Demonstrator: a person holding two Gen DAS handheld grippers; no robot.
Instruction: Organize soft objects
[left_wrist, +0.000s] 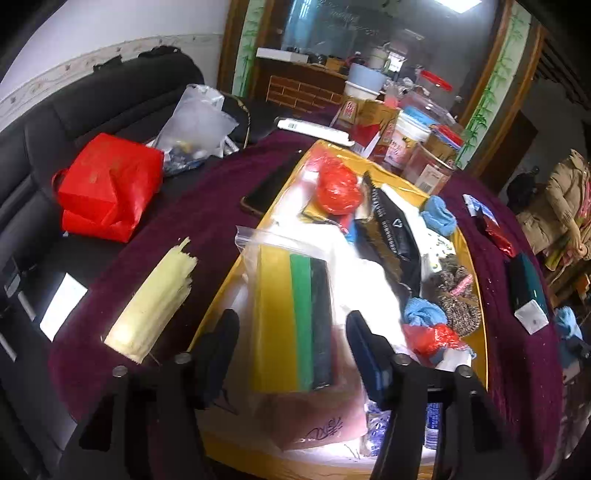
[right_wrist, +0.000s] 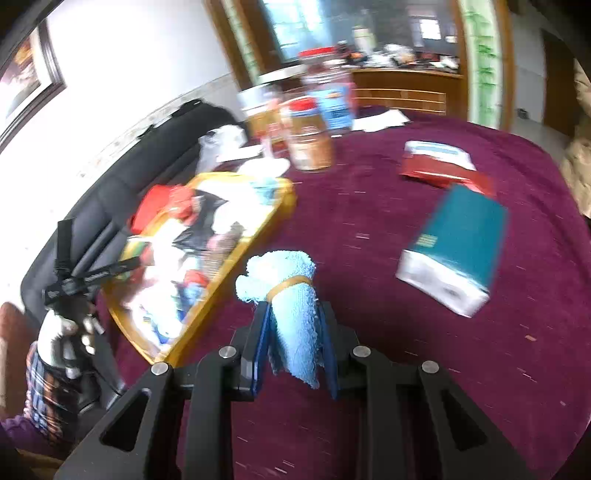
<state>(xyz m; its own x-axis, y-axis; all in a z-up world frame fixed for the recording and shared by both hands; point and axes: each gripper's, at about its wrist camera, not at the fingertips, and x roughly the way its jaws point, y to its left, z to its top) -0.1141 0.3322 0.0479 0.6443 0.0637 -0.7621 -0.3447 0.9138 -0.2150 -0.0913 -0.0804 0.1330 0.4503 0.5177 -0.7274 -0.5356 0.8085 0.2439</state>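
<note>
Two grippers are at work, each busy with something different. The right gripper (right_wrist: 293, 328) is clenched on a rolled blue towel (right_wrist: 291, 299), its blue-padded fingers (right_wrist: 258, 339) pressing the lower half of the roll from either side. The roll stands nearly upright between them, fluffy end pointing away, and a tan rubber band (right_wrist: 290, 285) cinches it just above the grip, which likely keeps the cloth from unfurling while it is carried. It appears to hang above the maroon tablecloth (right_wrist: 369, 240), just right of the yellow tray (right_wrist: 229, 258); judging by that position, the tray is where it is headed. Farther right on the cloth lie a teal-and-white box (right_wrist: 454, 251) and a red packet (right_wrist: 439, 166), well apart from the towel.

The left gripper (left_wrist: 291, 347) hovers released over the near end of the same yellow tray (left_wrist: 474, 258), its jaws spread either side of a clear zip bag (left_wrist: 291, 306) holding yellow, green and dark strips. Whether the fingers touch the bag I cannot tell. Beyond it the tray is heaped with soft things: a red plastic bag (left_wrist: 338, 188), a black pouch (left_wrist: 395, 229), blue cloths (left_wrist: 437, 214) and a brown knitted piece (left_wrist: 460, 295). A pale rolled wad (left_wrist: 155, 299) lies left of the tray.
</note>
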